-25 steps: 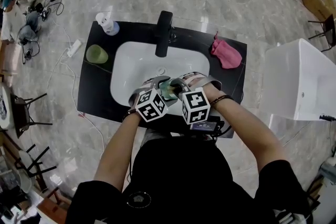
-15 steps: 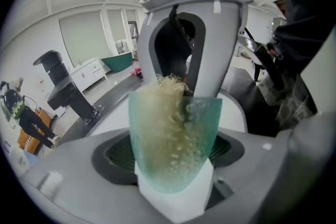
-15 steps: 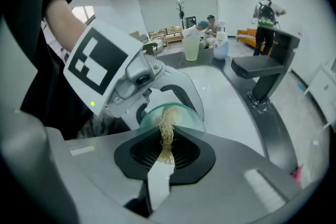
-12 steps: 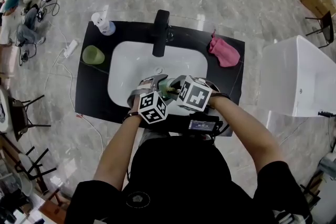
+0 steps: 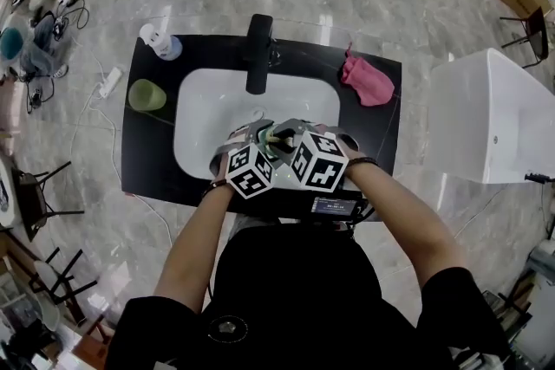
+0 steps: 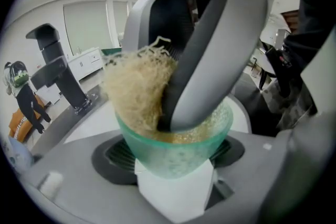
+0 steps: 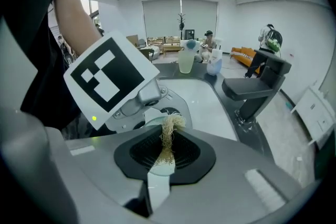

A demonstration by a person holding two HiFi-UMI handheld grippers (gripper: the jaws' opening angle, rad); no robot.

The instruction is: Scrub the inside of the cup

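Observation:
Over the white basin (image 5: 217, 100), my left gripper (image 5: 257, 139) is shut on a translucent green cup (image 5: 279, 145), its jaws wide around the cup's base. Seen from the left gripper view, the cup (image 6: 157, 150) sits between the left gripper's (image 6: 176, 166) pads with its mouth facing away. A tan fibrous scrubber (image 6: 137, 89) is pushed into the cup, and part of it bulges over the rim. My right gripper (image 7: 165, 152) is shut on that scrubber (image 7: 170, 128), its jaws reaching into the cup. The two marker cubes stand side by side.
A black faucet (image 5: 258, 55) stands behind the basin on the black counter (image 5: 152, 152). A light-green cup (image 5: 146, 95) and a soap bottle (image 5: 160, 41) stand at the left, and a pink cloth (image 5: 368, 82) lies at the right. A white cabinet (image 5: 494, 117) stands further right.
The right gripper has twisted, turning its marker cube, with the scrubber staying in the cup. The left gripper has kept its hold on the cup and barely moved.

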